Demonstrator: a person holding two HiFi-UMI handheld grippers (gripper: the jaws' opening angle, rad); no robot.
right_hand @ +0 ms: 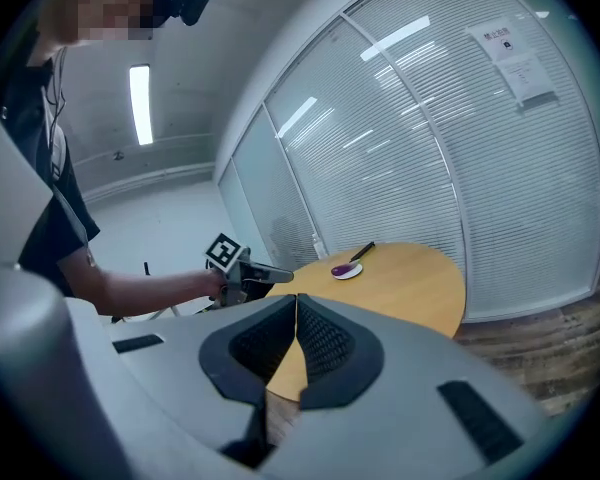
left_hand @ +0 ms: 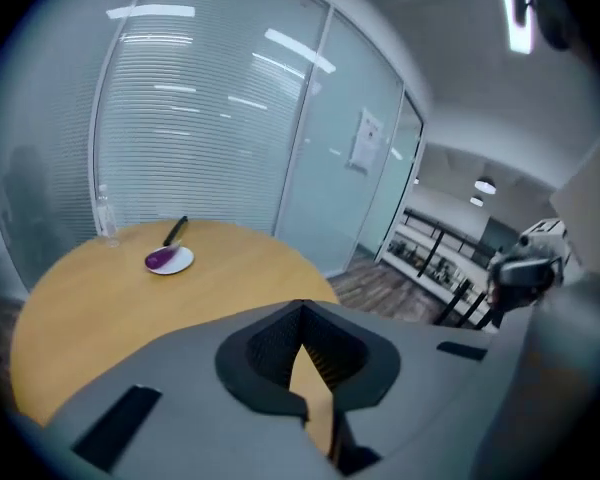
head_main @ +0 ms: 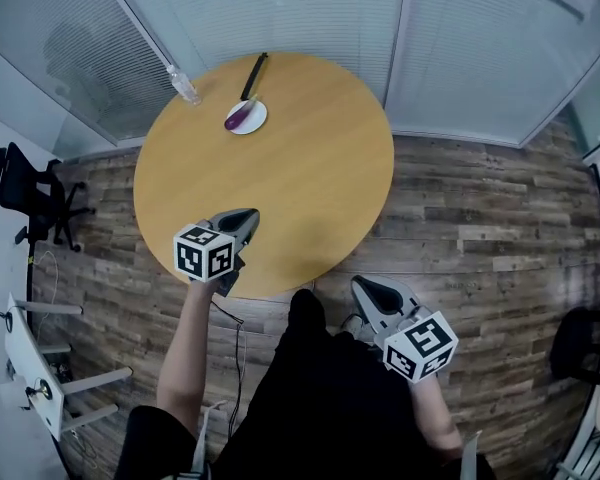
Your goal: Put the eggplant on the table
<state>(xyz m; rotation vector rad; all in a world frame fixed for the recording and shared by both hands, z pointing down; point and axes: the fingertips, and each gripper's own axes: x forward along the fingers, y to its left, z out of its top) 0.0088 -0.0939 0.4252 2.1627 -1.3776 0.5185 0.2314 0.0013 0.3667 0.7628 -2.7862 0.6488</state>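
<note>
A purple eggplant [head_main: 239,115] lies on a small white plate [head_main: 253,119] at the far side of the round wooden table [head_main: 300,188]; it also shows as the eggplant [left_hand: 161,258] and eggplant [right_hand: 342,268]. My left gripper [head_main: 242,220] hovers over the table's near left part, jaws shut, nothing between them. My right gripper [head_main: 368,290] hangs off the table's near edge, above the floor, also shut and empty. Both are far from the plate. In the right gripper view the left gripper [right_hand: 270,275] shows at the table's left.
A black-handled knife [head_main: 254,75] lies just beyond the plate. A clear plastic bottle [head_main: 184,85] stands at the table's far left edge. Glass walls with blinds curve behind the table. A black office chair [head_main: 25,193] stands at the left, on the wooden floor.
</note>
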